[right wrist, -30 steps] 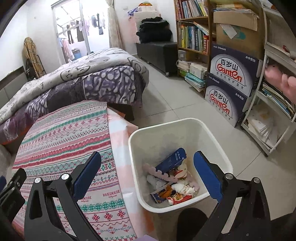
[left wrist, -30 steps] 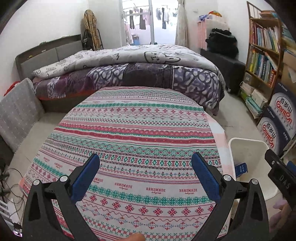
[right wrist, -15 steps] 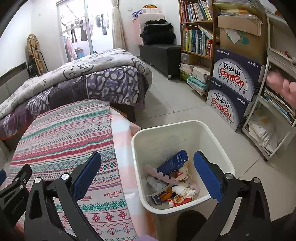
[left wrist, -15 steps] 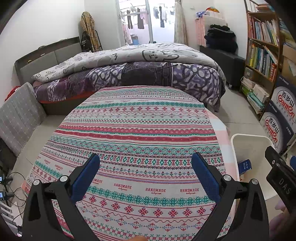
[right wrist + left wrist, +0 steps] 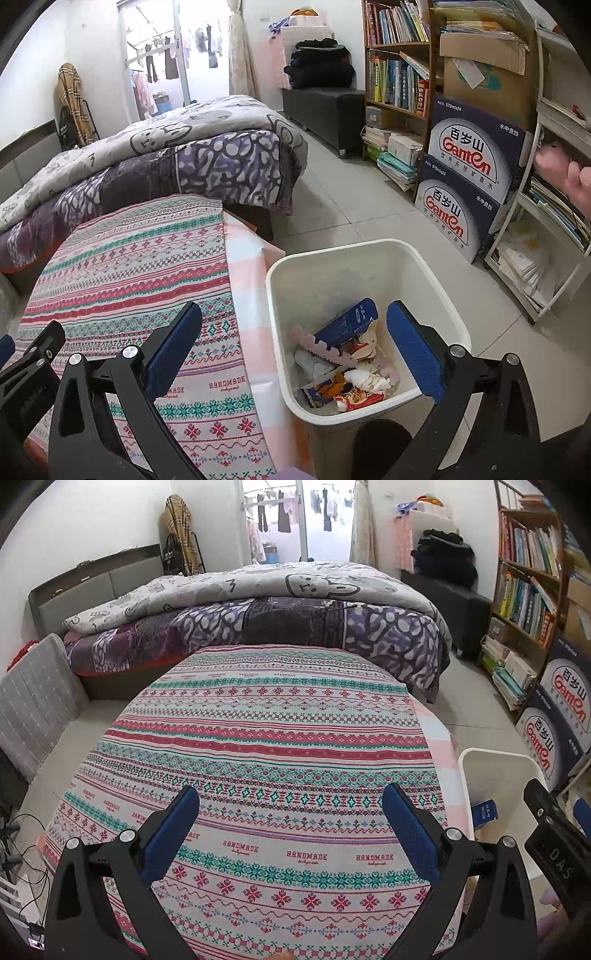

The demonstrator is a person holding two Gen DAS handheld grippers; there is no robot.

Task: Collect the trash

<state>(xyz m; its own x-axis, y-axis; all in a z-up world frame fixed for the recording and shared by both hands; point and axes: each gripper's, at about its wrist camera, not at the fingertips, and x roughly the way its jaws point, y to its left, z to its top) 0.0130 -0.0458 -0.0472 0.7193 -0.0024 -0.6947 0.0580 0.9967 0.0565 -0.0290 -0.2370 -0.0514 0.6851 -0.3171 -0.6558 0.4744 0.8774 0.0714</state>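
With both claws spread and empty, I see the bin at my right claw's twelve o'clock, nearer than the left claw.

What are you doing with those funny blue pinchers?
A person is tidying up trash with a hand-held gripper in each hand. Both are open and hold nothing: the left hand-held gripper hovers over the patterned tablecloth, the right hand-held gripper over the white trash bin. Snack wrappers and a blue carton already lie inside.
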